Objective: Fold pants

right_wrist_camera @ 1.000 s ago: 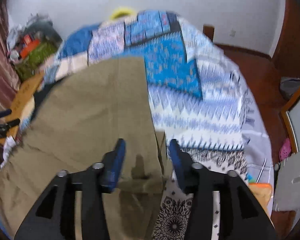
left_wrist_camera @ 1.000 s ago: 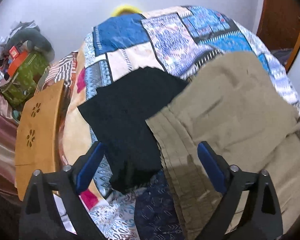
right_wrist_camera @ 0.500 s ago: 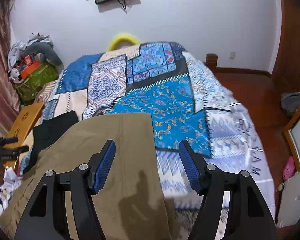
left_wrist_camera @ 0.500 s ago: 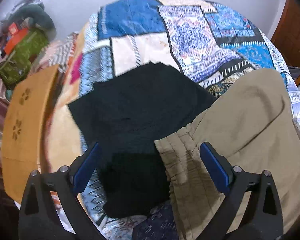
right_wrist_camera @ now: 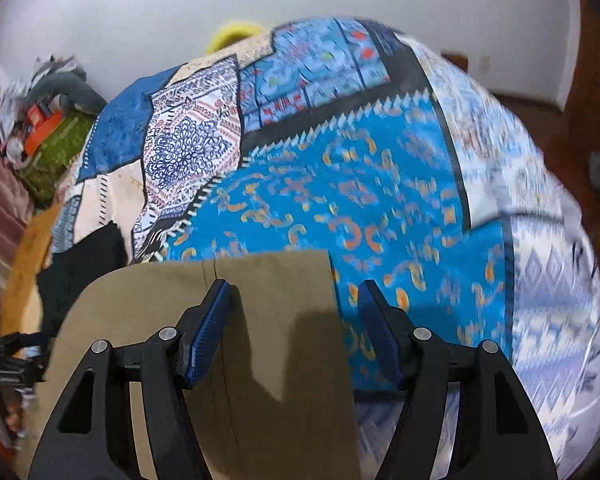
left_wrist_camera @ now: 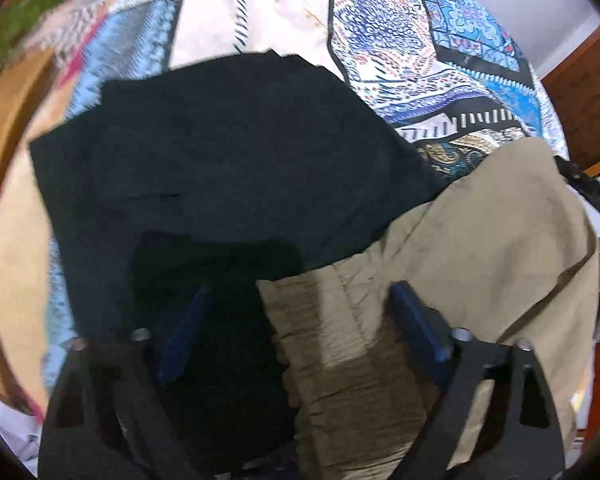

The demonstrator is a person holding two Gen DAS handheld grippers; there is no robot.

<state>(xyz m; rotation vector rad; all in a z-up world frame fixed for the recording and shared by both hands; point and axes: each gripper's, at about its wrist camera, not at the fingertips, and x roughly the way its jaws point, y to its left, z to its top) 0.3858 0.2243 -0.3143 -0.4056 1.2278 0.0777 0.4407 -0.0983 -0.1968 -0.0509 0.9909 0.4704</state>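
Observation:
Khaki pants (left_wrist_camera: pixel 480 248) lie on the patterned bedspread (left_wrist_camera: pixel 400 48). In the left wrist view their gathered waistband (left_wrist_camera: pixel 332 328) sits between the fingers of my open left gripper (left_wrist_camera: pixel 300 324), close above it. In the right wrist view the pants' flat hem end (right_wrist_camera: pixel 260 280) lies under my open right gripper (right_wrist_camera: pixel 296 316), which holds nothing. The cloth runs back under both grippers and out of view.
A folded black garment (left_wrist_camera: pixel 228 160) lies left of the khaki pants, partly under their waistband. A wooden board (right_wrist_camera: pixel 24 264) stands at the bed's left edge. Cluttered bags (right_wrist_camera: pixel 48 132) sit by the far left wall. Wooden floor (right_wrist_camera: pixel 572 136) lies right of the bed.
My right gripper has opened, let go of the pants' hem and risen. My left gripper has dropped closer to the waistband and the black garment, staying open.

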